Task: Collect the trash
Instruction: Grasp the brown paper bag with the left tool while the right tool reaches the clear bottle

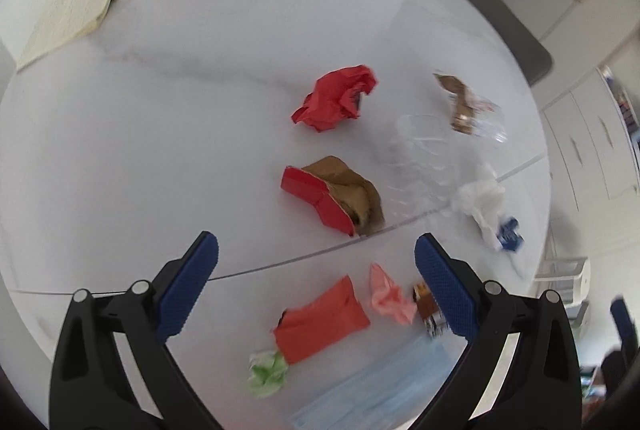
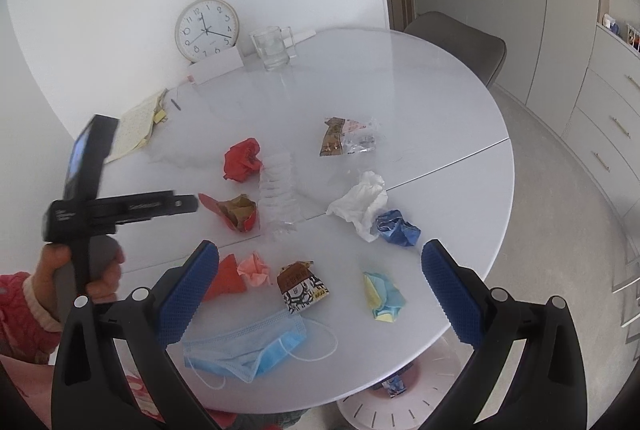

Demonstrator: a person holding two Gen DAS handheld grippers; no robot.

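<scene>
Trash lies scattered on a round white table (image 2: 420, 102). My left gripper (image 1: 316, 250) is open and empty above an orange paper wedge (image 1: 322, 318), a pink wad (image 1: 390, 294) and a green wad (image 1: 267, 374). A torn red-and-brown box (image 1: 332, 194) and a crumpled red paper (image 1: 336, 98) lie beyond. My right gripper (image 2: 320, 258) is open and empty above a brown snack wrapper (image 2: 302, 284), a blue face mask (image 2: 244, 346) and a yellow-blue paper wad (image 2: 384, 296). A white tissue (image 2: 360, 204) and a blue foil wad (image 2: 396, 228) lie further out. The left gripper's body (image 2: 88, 206) shows in the right wrist view.
A crushed clear plastic bottle (image 2: 276, 190) and a clear snack bag (image 2: 348, 138) lie mid-table. A clock (image 2: 206, 28), glass mug (image 2: 274, 48), white card (image 2: 216, 66) and notebook (image 2: 136, 126) stand at the back. A grey chair (image 2: 460, 42) is behind; a pink bin (image 2: 400, 398) sits below the table's edge.
</scene>
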